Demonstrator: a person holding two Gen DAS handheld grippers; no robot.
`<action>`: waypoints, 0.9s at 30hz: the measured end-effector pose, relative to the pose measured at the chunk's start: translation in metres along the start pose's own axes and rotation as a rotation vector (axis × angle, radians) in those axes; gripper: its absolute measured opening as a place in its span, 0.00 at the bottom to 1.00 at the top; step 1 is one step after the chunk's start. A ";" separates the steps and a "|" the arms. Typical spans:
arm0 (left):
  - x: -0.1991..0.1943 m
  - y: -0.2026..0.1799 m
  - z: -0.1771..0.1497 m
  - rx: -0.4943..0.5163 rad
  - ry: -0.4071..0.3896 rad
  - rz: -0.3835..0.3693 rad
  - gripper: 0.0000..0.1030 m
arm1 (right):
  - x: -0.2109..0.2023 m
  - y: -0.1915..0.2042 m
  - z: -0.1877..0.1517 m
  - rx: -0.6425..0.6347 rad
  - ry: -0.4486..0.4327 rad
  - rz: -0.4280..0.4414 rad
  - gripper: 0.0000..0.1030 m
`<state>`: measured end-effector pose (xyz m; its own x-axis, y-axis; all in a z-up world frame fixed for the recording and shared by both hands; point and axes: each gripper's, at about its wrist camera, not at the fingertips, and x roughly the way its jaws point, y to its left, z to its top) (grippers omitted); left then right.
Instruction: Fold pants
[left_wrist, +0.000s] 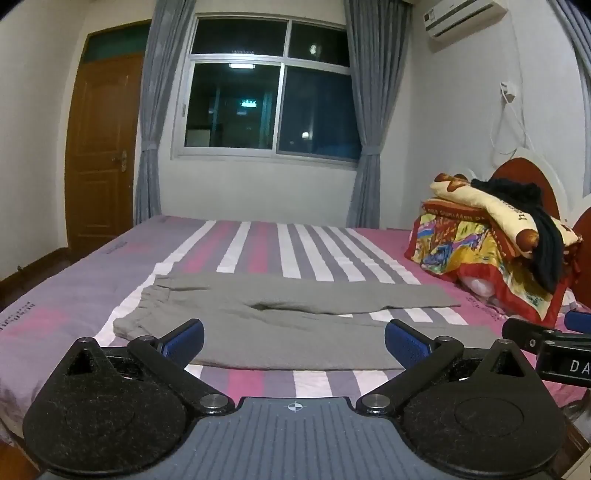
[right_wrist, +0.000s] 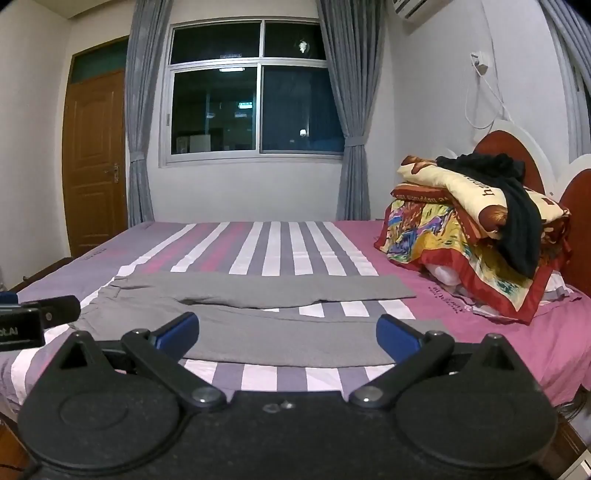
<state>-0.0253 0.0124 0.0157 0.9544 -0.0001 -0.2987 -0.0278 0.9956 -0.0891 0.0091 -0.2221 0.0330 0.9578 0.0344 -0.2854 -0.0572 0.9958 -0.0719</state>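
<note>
Lying flat on bed (left_wrist: 74, 280): grey pants (left_wrist: 280, 325).

Both wrist cameras sit low at the near edge of the bed (left_wrist: 74, 280), side by side, facing 12 o'clock and tilted slightly down toward the window (right_wrist: 255, 99). Each catches the other's gripper: right gripper (left_wrist: 546, 332) at 3 o'clock, left gripper (right_wrist: 33, 317) at 9 o'clock.

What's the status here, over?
Left hand-held gripper open, right hand-held gripper open, both empty. Pants flat on bed, unfolded. Nothing in the way.
</note>
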 end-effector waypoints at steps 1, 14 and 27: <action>0.001 0.000 -0.001 0.002 0.001 -0.001 1.00 | -0.001 0.000 0.000 0.000 0.000 -0.002 1.00; 0.001 -0.008 0.002 0.011 0.002 0.003 1.00 | -0.005 0.003 0.003 0.004 -0.001 -0.009 1.00; -0.002 -0.008 0.002 0.019 0.003 0.000 1.00 | -0.004 0.003 0.004 0.001 0.001 -0.006 1.00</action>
<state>-0.0262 0.0048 0.0185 0.9536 -0.0006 -0.3011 -0.0217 0.9973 -0.0707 0.0059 -0.2186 0.0376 0.9578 0.0280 -0.2862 -0.0508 0.9961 -0.0726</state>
